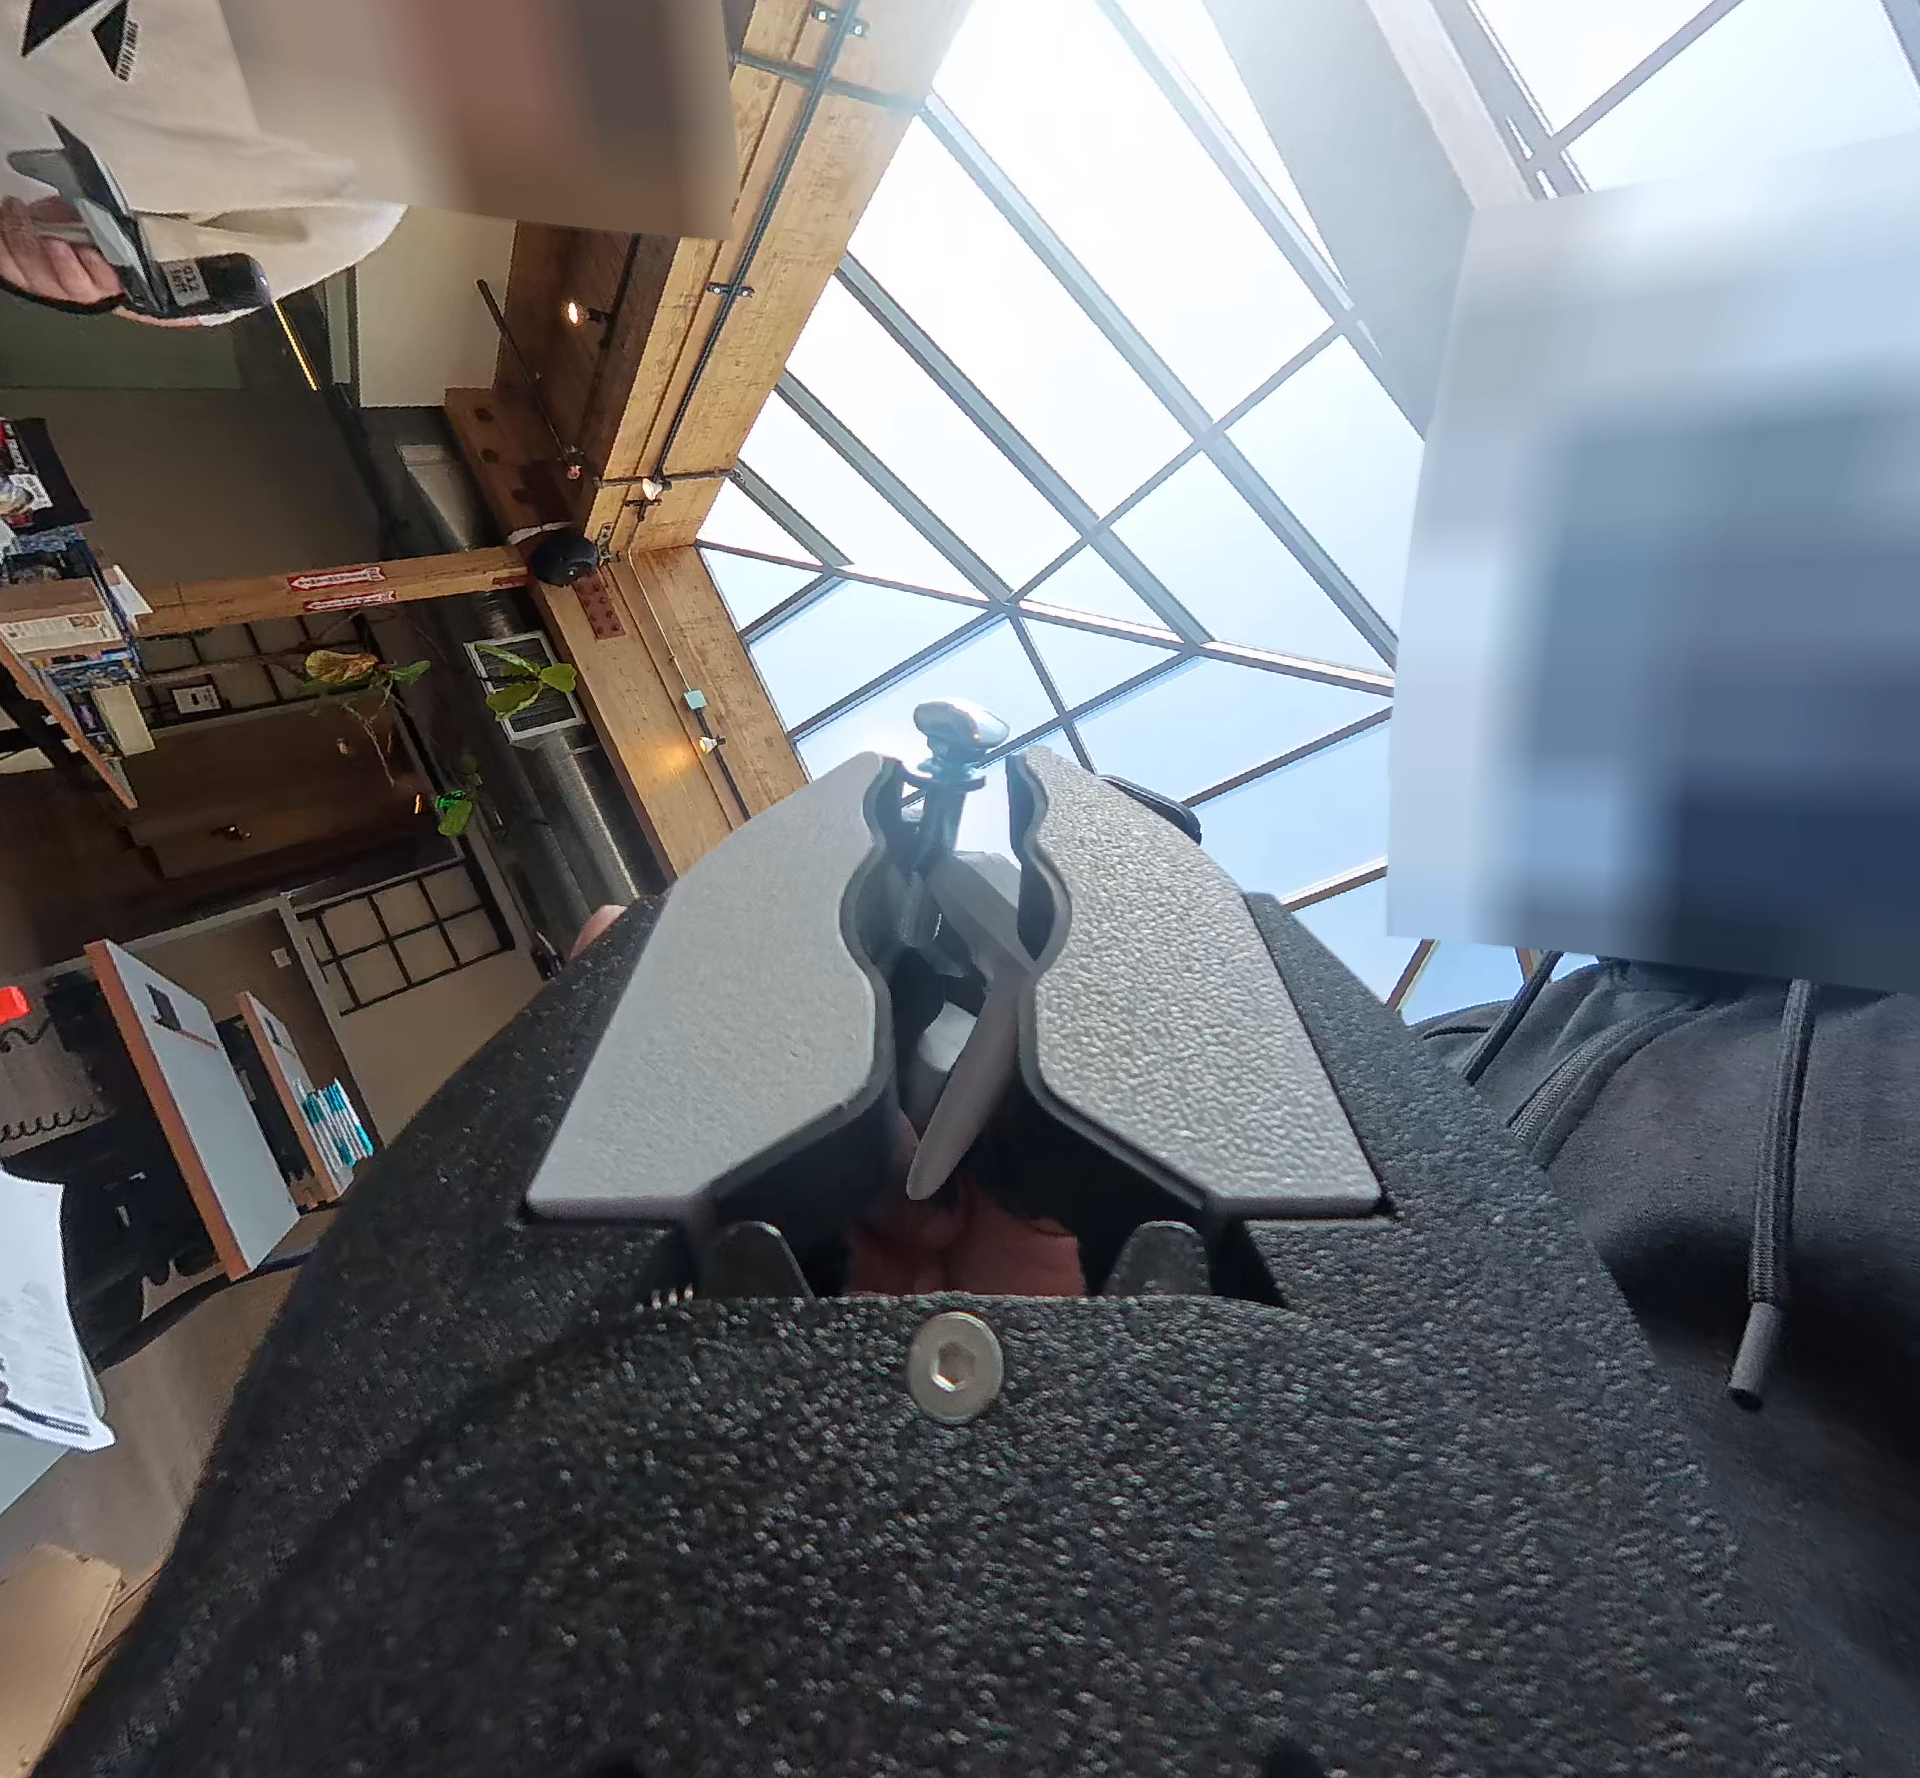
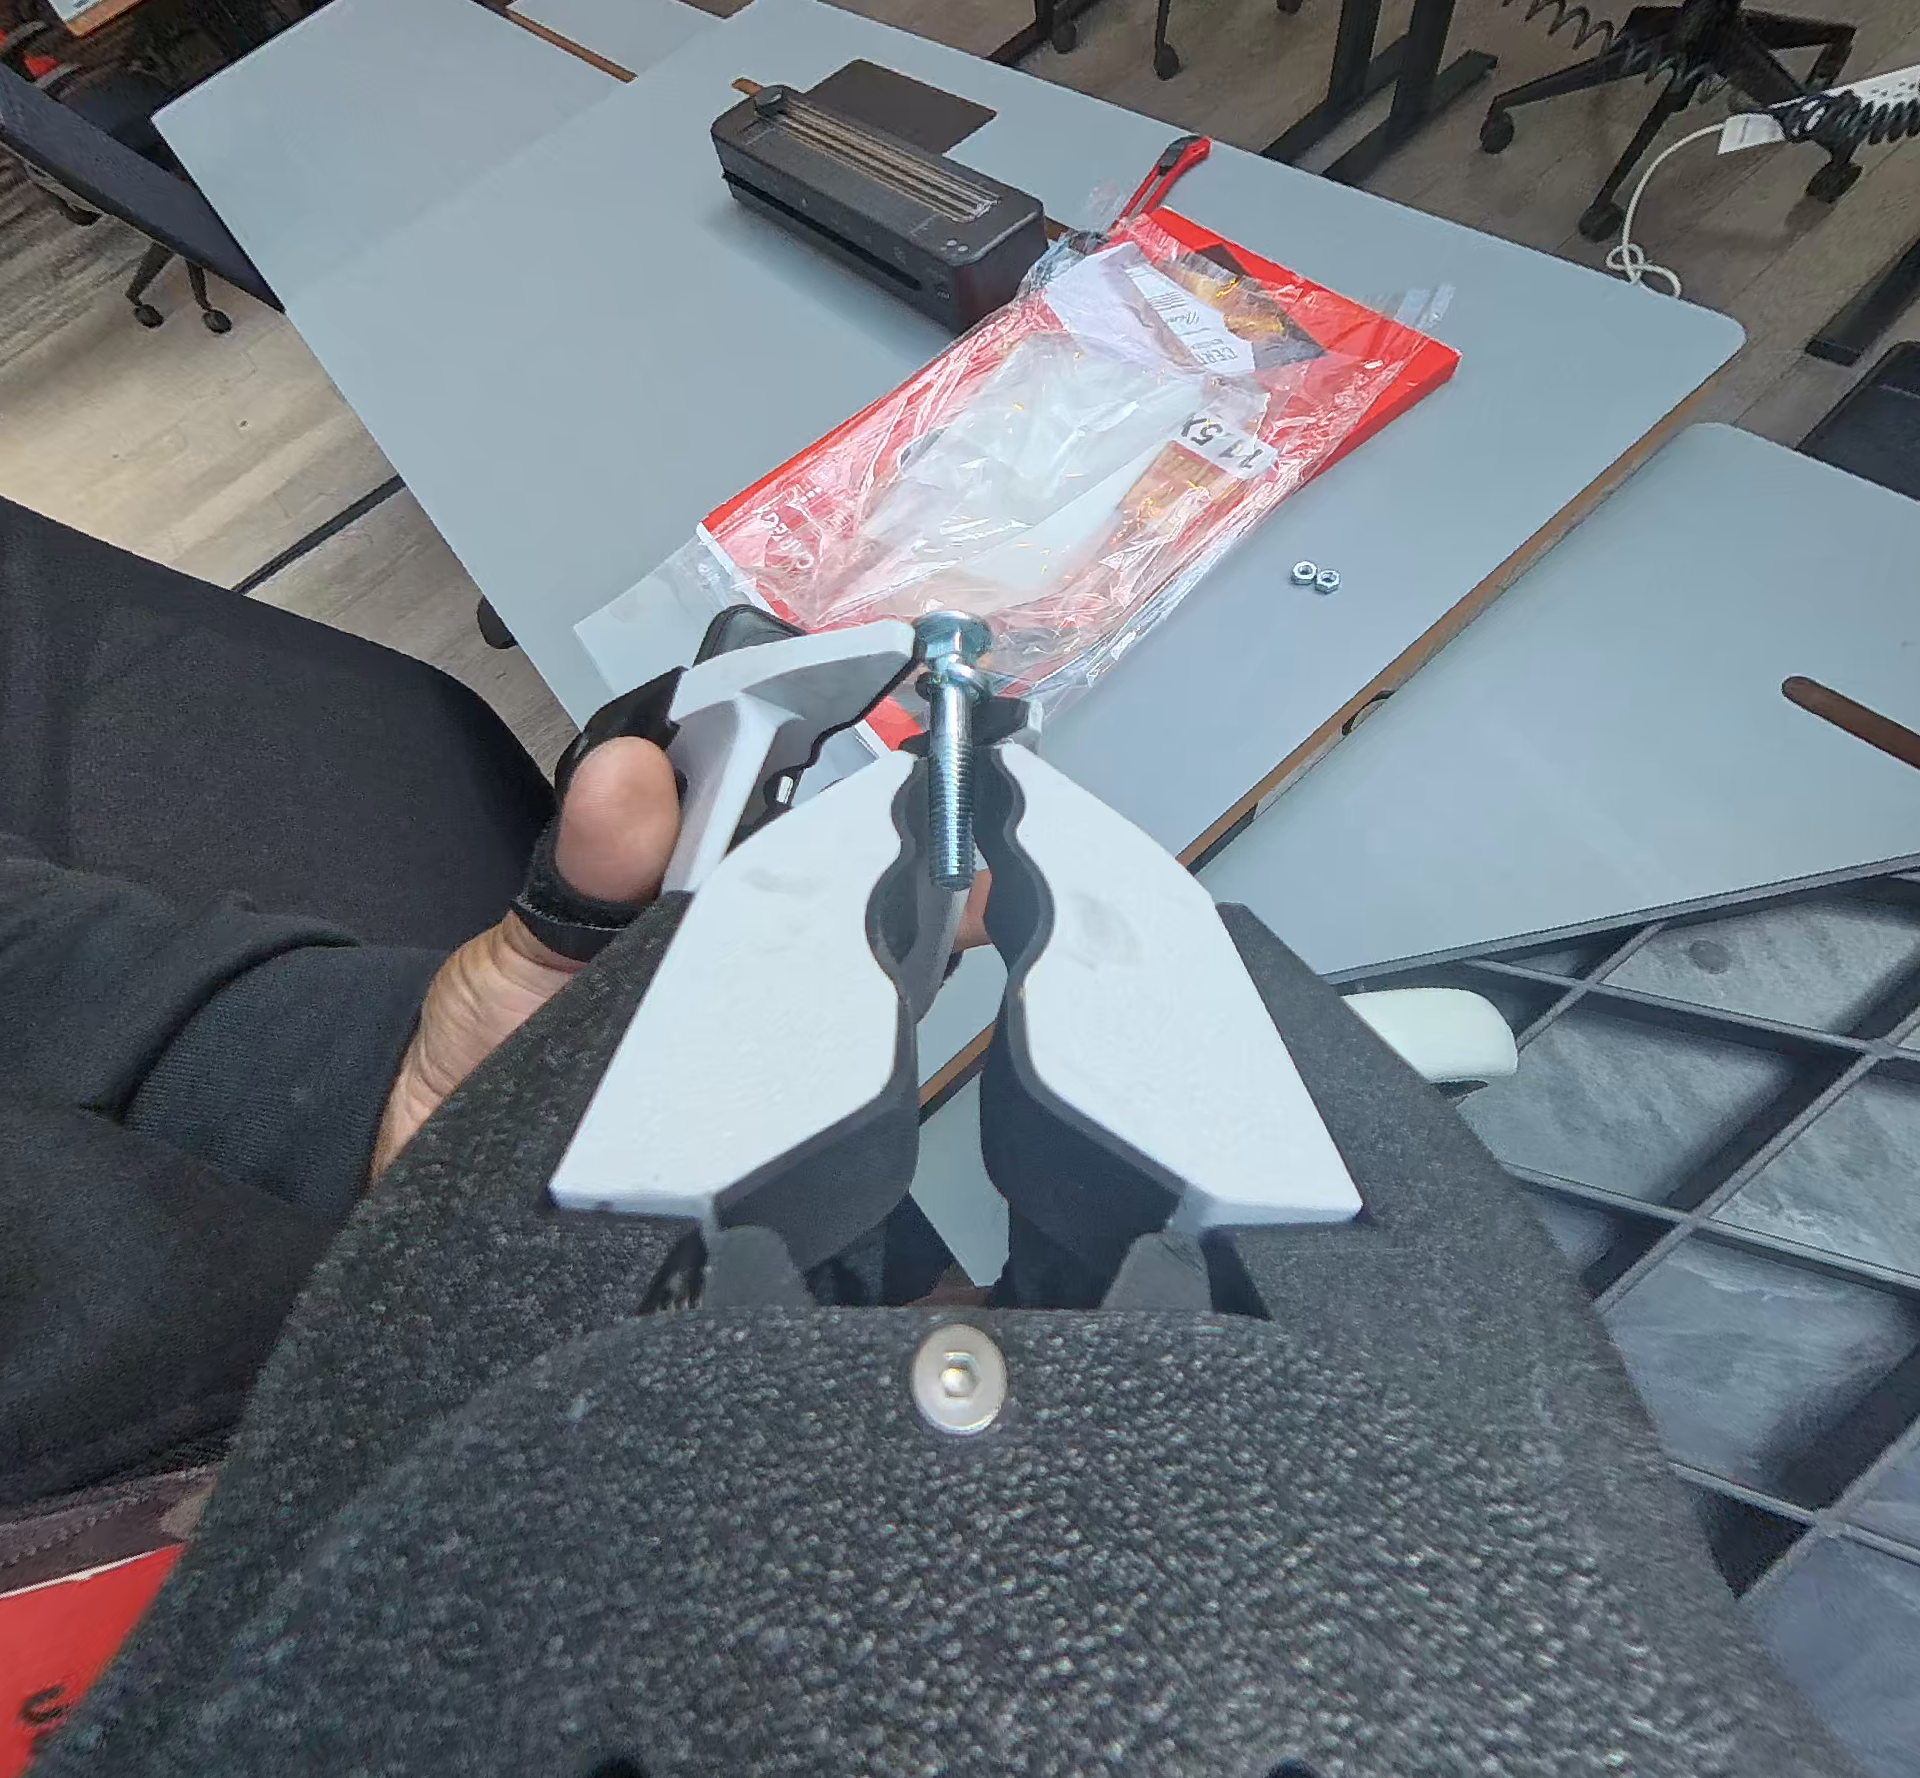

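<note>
Left wrist view: left gripper (image 1: 951,798) tilted upward toward the skylight (image 1: 1091,357). Jaws nearly together, pinching a bolt (image 1: 940,793) near their tips. Bolt head clear of the tips, toward the skylight; long axis along the fingers, leaning slightly. Grey finger of the other gripper (image 1: 966,1084) visible in the gap behind the bolt, crossing at an angle.

Right wrist view: right gripper (image 2: 954,793) angled down toward the table (image 2: 499,357). Jaws close together on the threaded shank of the bolt (image 2: 948,772), the free threaded end lying back between the fingers. Head with washer beyond the tips, on the side of the red package (image 2: 1091,440). Left gripper (image 2: 790,689) in from the left, its fingertip meeting the bolt just under the head. Long axis of the bolt in line with the right fingers, roughly crosswise to the left ones. Both grippers at the bolt; neither nearer. Two nuts (image 2: 1313,574) on the table, just beside the red package and well apart from the bolt. Black laminator (image 2: 878,180) beyond the red package.
</note>
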Demonstrator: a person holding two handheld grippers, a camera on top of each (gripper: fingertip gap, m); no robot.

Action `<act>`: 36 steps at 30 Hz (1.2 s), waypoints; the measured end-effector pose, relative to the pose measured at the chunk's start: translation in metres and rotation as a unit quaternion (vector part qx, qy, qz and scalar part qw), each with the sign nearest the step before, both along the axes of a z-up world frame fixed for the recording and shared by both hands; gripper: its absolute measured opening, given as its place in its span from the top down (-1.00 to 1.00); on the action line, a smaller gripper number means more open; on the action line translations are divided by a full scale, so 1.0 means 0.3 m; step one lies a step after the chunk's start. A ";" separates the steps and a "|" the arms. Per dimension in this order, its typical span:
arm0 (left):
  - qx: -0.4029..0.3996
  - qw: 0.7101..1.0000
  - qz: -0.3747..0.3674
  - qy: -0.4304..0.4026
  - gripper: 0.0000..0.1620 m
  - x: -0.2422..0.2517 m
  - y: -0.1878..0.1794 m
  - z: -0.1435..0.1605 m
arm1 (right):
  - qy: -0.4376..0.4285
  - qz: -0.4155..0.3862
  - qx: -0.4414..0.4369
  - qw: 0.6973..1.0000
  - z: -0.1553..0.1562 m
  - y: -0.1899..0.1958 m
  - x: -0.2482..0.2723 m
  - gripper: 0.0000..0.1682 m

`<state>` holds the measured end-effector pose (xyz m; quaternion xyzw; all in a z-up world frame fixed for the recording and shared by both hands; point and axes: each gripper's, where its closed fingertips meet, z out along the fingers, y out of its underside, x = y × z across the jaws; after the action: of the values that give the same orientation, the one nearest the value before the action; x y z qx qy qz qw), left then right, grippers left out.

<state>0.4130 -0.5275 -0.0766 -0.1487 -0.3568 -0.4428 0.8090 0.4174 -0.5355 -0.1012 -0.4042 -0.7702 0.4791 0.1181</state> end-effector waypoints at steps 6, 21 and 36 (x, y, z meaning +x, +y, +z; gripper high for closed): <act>0.008 1.000 0.010 -0.002 0.84 -0.003 -0.016 -0.002 | -0.018 -0.006 -0.023 1.000 -0.007 -0.019 0.006 0.91; 0.005 1.000 -0.001 -0.015 0.73 0.010 -0.020 -0.046 | -0.060 -0.022 -0.040 0.997 -0.022 -0.013 0.009 0.91; -0.015 0.999 0.042 0.021 0.85 0.010 -0.020 -0.041 | -0.125 -0.035 -0.123 0.984 -0.024 -0.026 0.007 0.91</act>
<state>0.4161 -0.5334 -0.0888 -0.1555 -0.3522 -0.3999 0.8318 0.4195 -0.5433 -0.1084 -0.4987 -0.6994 0.5118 -0.0128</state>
